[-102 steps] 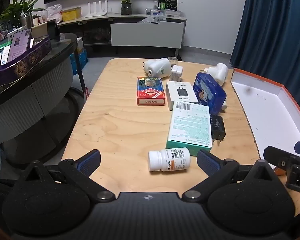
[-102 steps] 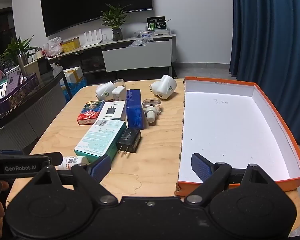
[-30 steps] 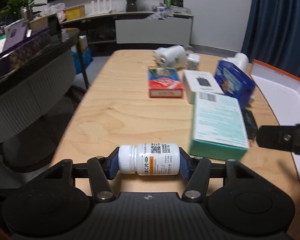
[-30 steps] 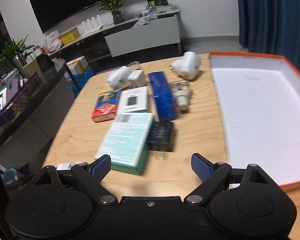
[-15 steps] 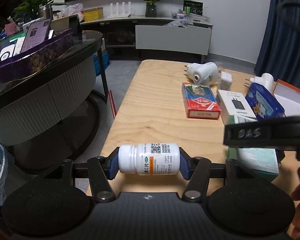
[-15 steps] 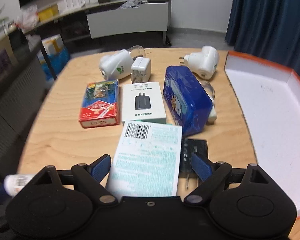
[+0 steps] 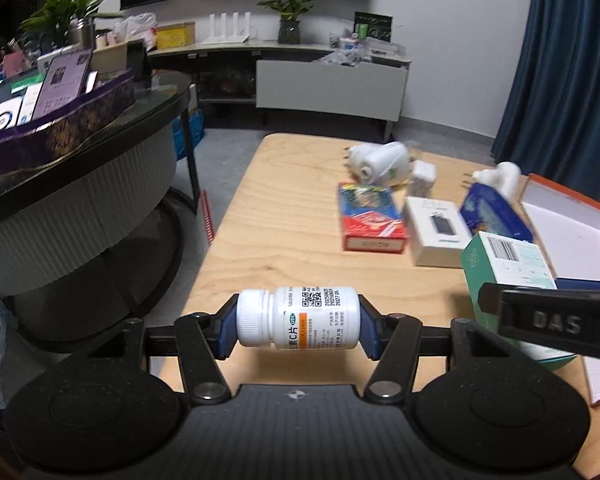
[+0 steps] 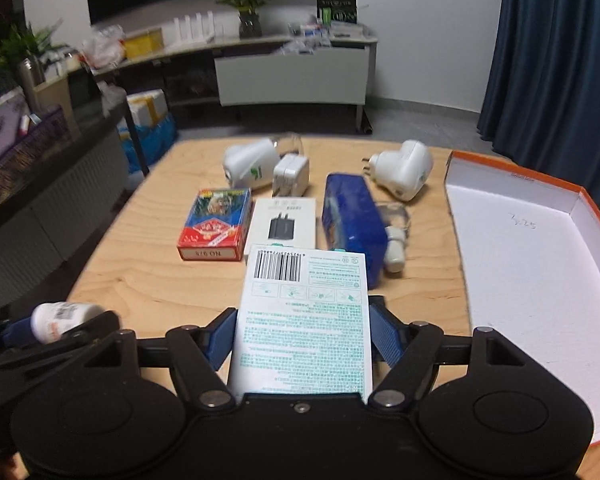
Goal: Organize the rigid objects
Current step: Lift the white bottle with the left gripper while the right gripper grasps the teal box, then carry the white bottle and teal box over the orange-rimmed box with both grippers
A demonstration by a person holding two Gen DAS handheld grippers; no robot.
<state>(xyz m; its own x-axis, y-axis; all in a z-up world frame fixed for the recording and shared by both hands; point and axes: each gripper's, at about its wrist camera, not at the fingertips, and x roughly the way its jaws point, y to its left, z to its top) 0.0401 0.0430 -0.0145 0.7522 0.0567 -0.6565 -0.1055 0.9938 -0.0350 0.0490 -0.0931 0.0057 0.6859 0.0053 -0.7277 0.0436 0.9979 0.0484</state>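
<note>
right gripper (image 8: pixel 300 338) jaws just closing on green-printed box (image 8: pixel 304 320), orange tray (image 8: pixel 580 200) right

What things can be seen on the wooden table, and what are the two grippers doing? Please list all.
pill bottle: 1, white, held sideways above table edge
teal box: 1, white and teal, near table edge
card box: 1, red, left of charger box
charger box: 1, white, table centre
blue tin: 1, blue, right of charger box
white plug devices: 3, white, far side
orange tray: 1, orange rim, white inside, right side
table: 1, light wood
left gripper: shut on pill bottle
right gripper: jaws just been closing, pads against teal box
</note>
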